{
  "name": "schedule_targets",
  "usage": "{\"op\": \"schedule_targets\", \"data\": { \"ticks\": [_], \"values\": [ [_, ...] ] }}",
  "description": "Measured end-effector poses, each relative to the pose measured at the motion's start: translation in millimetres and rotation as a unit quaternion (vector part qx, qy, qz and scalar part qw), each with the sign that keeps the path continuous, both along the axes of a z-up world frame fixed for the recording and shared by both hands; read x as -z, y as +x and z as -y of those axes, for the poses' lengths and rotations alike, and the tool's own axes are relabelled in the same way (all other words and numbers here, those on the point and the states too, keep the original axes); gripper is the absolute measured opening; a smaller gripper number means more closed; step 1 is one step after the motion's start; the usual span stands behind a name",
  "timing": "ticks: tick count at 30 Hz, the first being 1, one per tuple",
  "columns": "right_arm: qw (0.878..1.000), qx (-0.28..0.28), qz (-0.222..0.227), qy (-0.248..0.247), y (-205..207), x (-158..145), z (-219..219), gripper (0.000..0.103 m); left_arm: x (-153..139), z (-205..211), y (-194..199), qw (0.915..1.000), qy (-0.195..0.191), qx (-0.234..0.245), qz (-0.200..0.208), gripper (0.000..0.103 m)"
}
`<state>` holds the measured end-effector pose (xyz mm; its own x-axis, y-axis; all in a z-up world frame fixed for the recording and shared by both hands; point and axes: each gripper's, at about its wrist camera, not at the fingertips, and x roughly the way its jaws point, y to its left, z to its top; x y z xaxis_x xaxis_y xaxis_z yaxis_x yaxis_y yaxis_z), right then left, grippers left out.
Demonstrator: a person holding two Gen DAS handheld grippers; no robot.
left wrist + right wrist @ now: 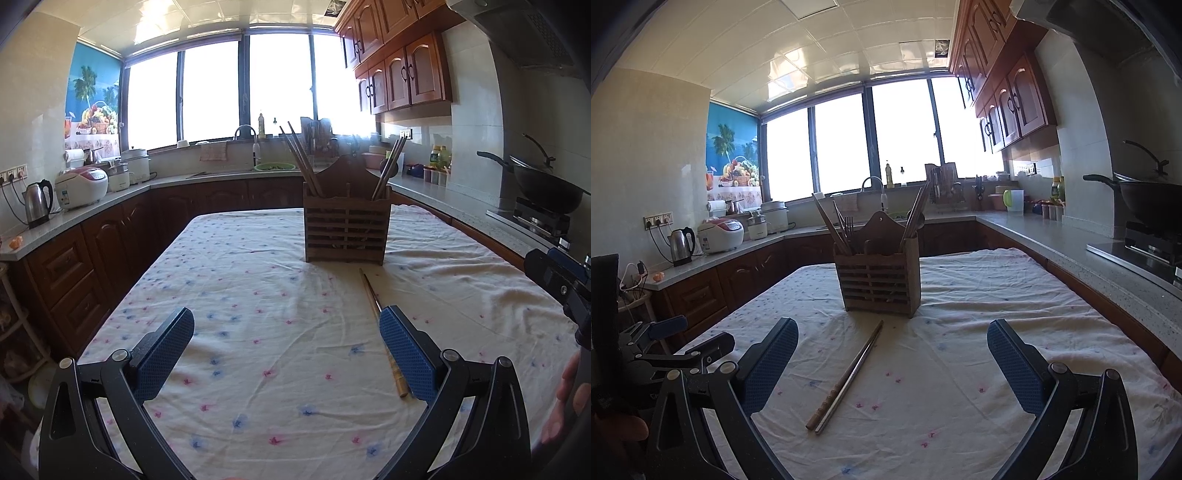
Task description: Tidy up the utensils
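1. I've got both grippers hovering over the flowered tablecloth (997, 295), and both sets of fingers are spread wide with nothing between them: left gripper (286, 354) empty, right gripper (892, 363) empty
2. The job's target is plain: two loose utensils side by side on the cloth, a wooden chopstick (831, 397) and a metal chopstick (849, 373), touching along their length, tips pointing toward the wooden utensil holder (879, 277)
3. The holder stands upright further back on the table, just beyond the pair's far tips, with chopsticks and what looks like a fork already leaning out of its compartments
4. From the right wrist view the pair lies between my open fingers, nearer the left one; from the left wrist view it runs under the right-hand pad (406, 354), so I judge the right gripper is better placed
5. My plan: centre the right gripper over the middle of the pair, turn so the pads close across the shafts, then come down low
6. Watch out: thin, round sticks on wrinkled cloth may roll or split apart, and I might pinch fabric, so close slowly
7. Which compartment each belongs in I can't tell from here
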<state>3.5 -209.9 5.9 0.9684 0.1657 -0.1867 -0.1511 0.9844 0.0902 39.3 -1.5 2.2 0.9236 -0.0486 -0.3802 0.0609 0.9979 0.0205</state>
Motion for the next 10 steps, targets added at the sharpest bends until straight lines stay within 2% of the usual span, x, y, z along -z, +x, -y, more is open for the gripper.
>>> {"op": "schedule_targets", "data": {
  "ticks": [10],
  "values": [
    [1.000,-0.002,-0.015,0.001,12.8,-1.6,4.1,0.103,-4.0,0.1,5.1,0.9999,-0.005,0.004,-0.008,0.103]
  ]
}}
